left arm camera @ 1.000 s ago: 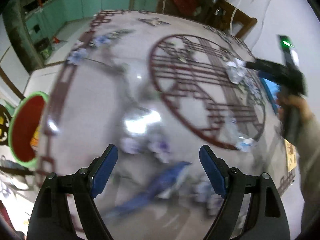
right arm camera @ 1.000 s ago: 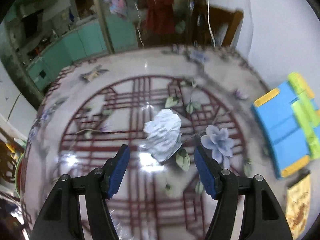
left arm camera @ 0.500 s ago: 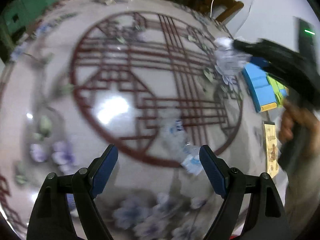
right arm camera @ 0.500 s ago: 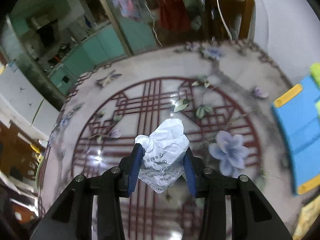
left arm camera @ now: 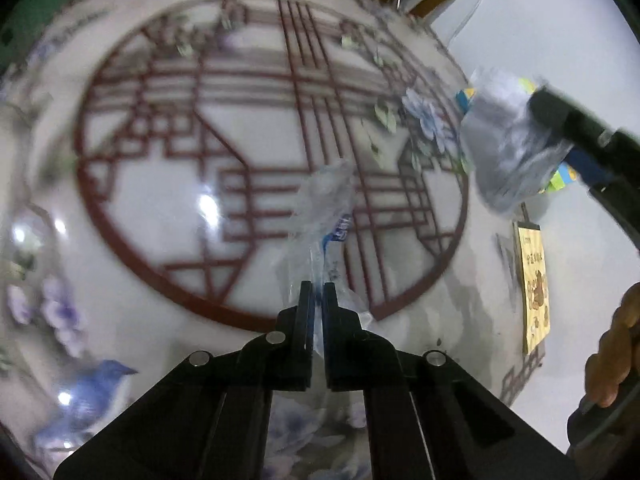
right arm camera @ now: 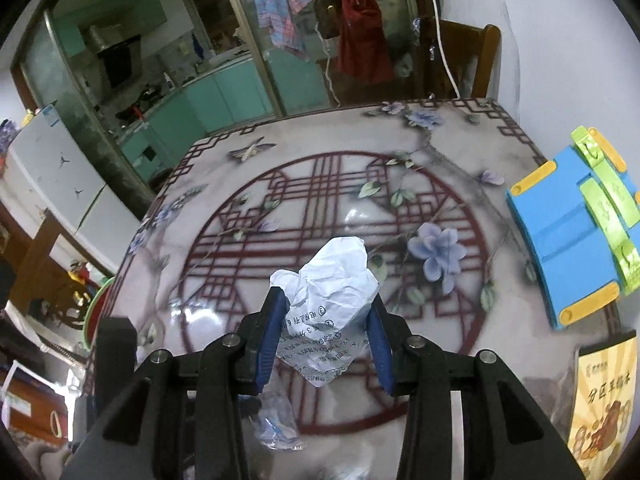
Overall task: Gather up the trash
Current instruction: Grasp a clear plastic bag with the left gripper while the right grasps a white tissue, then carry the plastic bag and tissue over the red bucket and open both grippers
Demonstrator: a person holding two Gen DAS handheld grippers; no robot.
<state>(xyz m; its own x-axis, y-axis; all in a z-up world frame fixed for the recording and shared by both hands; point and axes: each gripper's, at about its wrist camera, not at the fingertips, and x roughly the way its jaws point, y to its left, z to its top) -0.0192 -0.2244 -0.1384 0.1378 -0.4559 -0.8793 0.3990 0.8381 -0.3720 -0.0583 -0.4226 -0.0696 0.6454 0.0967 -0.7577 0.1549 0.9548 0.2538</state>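
My left gripper [left arm camera: 316, 294] is shut on a clear crumpled plastic wrapper [left arm camera: 326, 208] with blue print, over the patterned table [left arm camera: 168, 184]. The same wrapper [right arm camera: 276, 428] shows low in the right wrist view, below my right gripper. My right gripper [right arm camera: 326, 312] is shut on a crumpled white paper ball [right arm camera: 330, 304] with printed text, held above the table [right arm camera: 280, 200]. In the left wrist view the paper ball [left arm camera: 508, 148] and the right gripper appear at the right, blurred.
A blue and yellow-green toy block set [right arm camera: 576, 228] and a yellow printed packet [right arm camera: 604, 404] lie at the table's right side. A red bin with a green rim [right arm camera: 96, 308] stands beyond the table's left edge. A wooden chair [right arm camera: 460, 60] is at the far side.
My left gripper has closed on the plastic wrapper, having been open before. My right gripper has closed on the paper ball and lifted it off the table.
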